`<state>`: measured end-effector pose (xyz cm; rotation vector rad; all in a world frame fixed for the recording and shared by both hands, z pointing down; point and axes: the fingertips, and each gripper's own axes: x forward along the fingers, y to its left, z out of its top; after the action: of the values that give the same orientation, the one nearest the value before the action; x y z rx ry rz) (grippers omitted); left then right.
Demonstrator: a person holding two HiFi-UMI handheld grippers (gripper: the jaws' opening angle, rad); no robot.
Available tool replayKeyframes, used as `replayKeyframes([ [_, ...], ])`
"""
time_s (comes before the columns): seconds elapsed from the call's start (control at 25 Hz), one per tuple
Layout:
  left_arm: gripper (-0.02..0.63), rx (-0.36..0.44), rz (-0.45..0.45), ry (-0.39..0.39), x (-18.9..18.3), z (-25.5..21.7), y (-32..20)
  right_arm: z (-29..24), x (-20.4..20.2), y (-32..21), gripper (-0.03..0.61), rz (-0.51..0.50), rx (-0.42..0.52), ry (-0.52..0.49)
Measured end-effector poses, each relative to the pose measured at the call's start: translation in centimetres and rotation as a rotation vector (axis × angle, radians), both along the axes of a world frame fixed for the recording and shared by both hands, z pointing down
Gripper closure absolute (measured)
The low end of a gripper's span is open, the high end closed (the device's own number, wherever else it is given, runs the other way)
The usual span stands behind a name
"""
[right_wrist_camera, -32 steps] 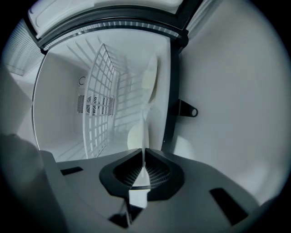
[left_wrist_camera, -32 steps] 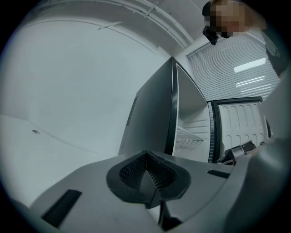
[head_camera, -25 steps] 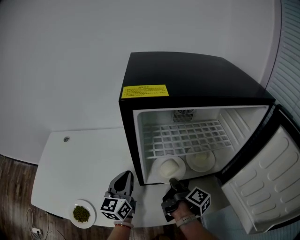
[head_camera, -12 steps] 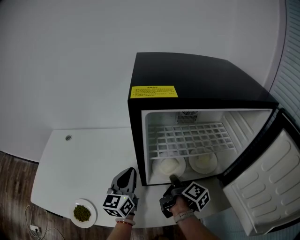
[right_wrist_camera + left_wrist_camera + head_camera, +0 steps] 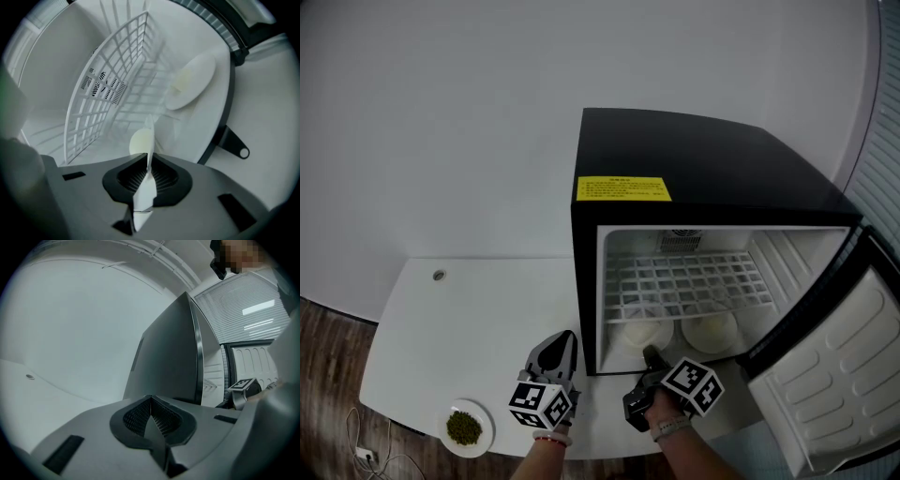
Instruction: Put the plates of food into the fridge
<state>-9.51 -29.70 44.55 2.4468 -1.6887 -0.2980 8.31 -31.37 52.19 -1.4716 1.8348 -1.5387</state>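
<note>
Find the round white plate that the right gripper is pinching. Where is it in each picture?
Head view: the round white plate of pale food is low centre, inside the black fridge.
Left gripper view: not in it.
Right gripper view: bottom centre, edge-on in the right gripper.
Shared landmark: the black fridge, in all three views.

Your fridge (image 5: 703,159) is glossy black outside, with a yellow label (image 5: 622,188) of dark print on its top front edge; inside it is white, with a white wire-grid shelf (image 5: 684,281); the door lining (image 5: 834,366) is white and ribbed; the left plate (image 5: 643,334) and right plate (image 5: 710,330) under the shelf are white with pale cream food; the third plate (image 5: 466,428), white too, holds a dark green heap on the white bench (image 5: 469,319); your left tongs (image 5: 565,336) and right tongs (image 5: 649,352) are dark grey, each bearing a cube of black-and-white square markers; the floor (image 5: 328,347) is dark brown wood grain; the wall (image 5: 441,112) is plain pale grey.
</note>
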Motion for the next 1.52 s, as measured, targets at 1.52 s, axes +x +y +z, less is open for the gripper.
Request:
replayKeyframes([
  [1.52, 0.605, -0.010, 0.014, 0.011, 0.5, 0.7, -1.3, -0.2, 1.9, -2.4, 0.413, -0.195, 0.165, 0.714],
])
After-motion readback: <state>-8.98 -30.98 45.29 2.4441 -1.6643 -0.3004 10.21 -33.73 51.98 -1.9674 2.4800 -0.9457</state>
